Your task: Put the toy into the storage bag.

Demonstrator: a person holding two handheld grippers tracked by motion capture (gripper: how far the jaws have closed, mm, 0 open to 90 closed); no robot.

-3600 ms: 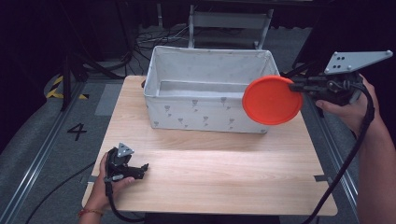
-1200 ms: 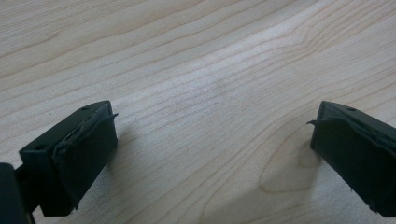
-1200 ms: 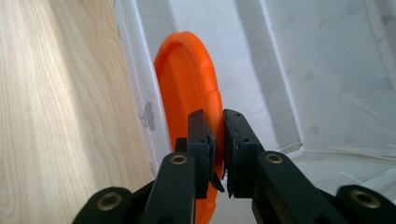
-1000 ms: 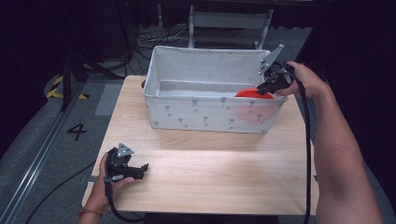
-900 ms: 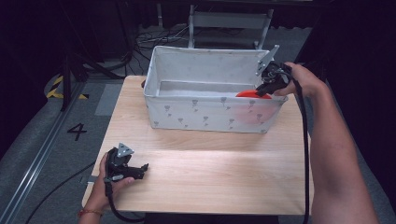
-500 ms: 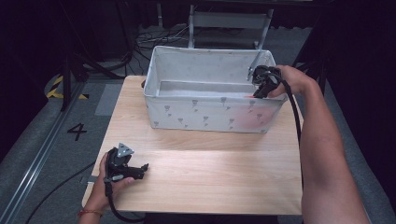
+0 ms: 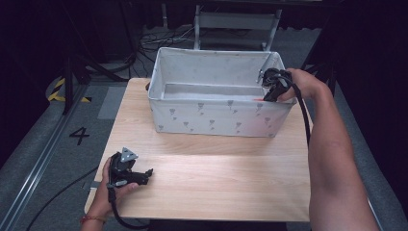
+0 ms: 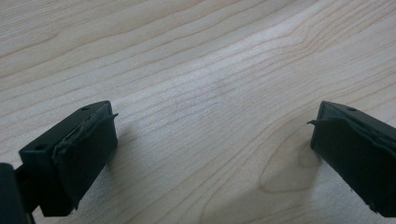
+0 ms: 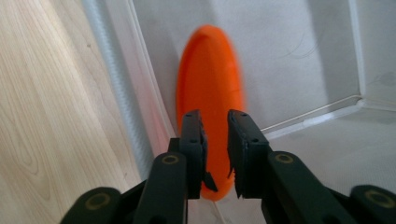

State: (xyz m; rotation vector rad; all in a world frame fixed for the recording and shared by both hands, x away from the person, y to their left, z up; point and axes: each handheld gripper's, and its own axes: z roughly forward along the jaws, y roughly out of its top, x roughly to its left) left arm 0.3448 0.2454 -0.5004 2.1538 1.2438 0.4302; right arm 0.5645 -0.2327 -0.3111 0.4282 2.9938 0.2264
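Right gripper (image 9: 215, 140) inside white bin (image 7: 211, 115), jaws just easing apart around upright orange disc (image 9: 210, 93), left gripper (image 7: 126, 169) resting released on worktop (image 7: 216, 168)

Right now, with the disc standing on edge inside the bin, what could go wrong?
1. The orange disc leans on edge against the bin wall; as the right hand-held gripper, whose jaws have just been opening, lets go, it may tip flat or roll.
2. The jaws sit close on both sides of the rim, so pulling out could drag the disc along.
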